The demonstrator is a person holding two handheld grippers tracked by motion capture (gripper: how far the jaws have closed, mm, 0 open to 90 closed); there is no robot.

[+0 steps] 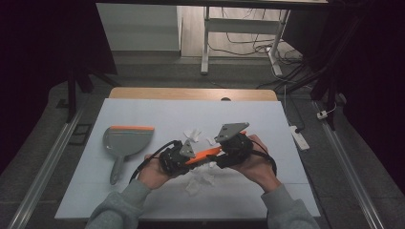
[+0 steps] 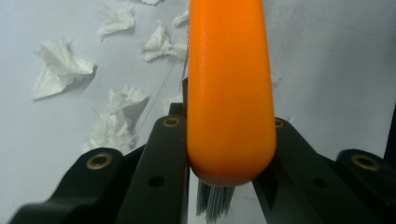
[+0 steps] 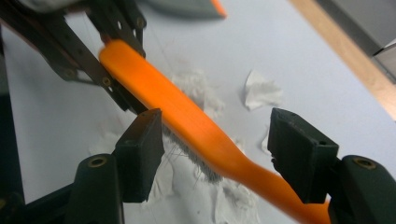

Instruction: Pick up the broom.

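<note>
A smooth orange plastic hand brush (image 1: pixel 204 155) with short grey bristles hangs above the white table (image 1: pixel 143 200), its long axis running from the left gripper (image 1: pixel 187 161) up-right to the right gripper (image 1: pixel 220 157). Left jaws clamp its rounded head end; right jaws stand apart around its handle.

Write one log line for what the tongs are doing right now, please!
left tongs: shut on orange brush | right tongs: open around brush, not pressing | paper scraps: scattered on table | dustpan: lying untouched, left
</note>
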